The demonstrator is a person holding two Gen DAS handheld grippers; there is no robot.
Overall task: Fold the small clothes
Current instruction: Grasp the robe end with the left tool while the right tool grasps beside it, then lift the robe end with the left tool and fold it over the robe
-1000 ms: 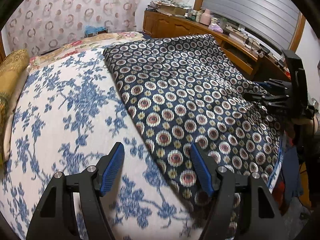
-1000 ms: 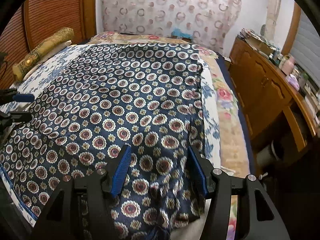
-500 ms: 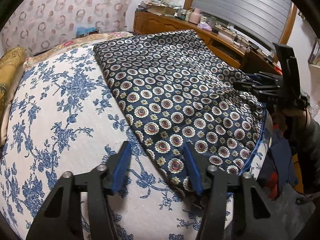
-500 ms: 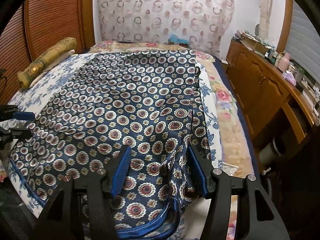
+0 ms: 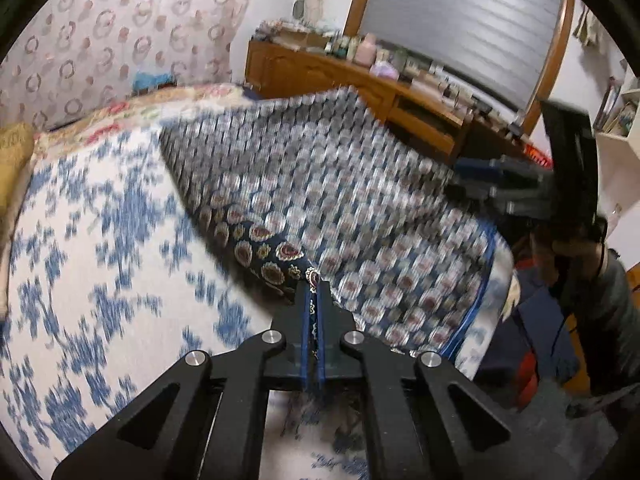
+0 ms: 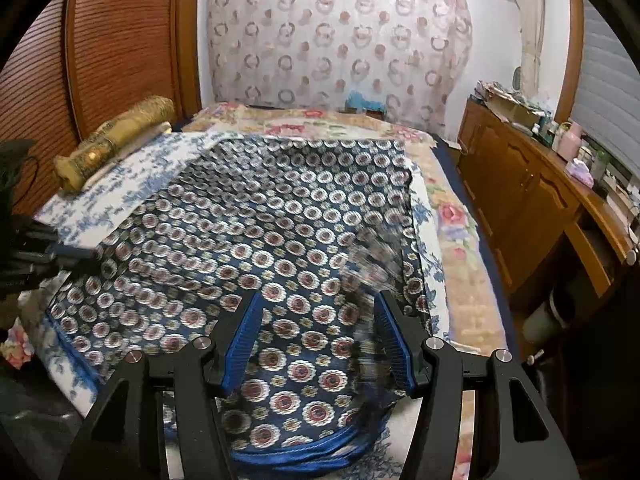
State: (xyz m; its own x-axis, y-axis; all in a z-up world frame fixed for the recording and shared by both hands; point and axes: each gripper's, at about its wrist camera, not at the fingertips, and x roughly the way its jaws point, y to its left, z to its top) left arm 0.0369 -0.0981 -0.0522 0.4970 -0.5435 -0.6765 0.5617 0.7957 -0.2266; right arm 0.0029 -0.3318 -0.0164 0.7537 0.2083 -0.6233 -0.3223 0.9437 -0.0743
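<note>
Bedsheet of white cotton with blue flowers (image 5: 88, 248) serves as the landmark: on its right half lies the navy cloth with round medallion print and blue piping (image 5: 360, 208), spread flat. At that cloth's near left corner the left gripper (image 5: 313, 286) is pinched closed on a lifted fold. At its near right edge the right gripper (image 6: 318, 312) stands wide apart over the fabric, gripping nothing, with a wooden sideboard (image 6: 532, 200) beyond.

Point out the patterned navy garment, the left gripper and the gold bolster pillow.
patterned navy garment (image 6: 260, 240): right wrist view, middle of the spread cloth.
left gripper (image 5: 312, 292): left wrist view, tips shut on the garment's corner.
gold bolster pillow (image 6: 116, 140): right wrist view, its middle.
</note>
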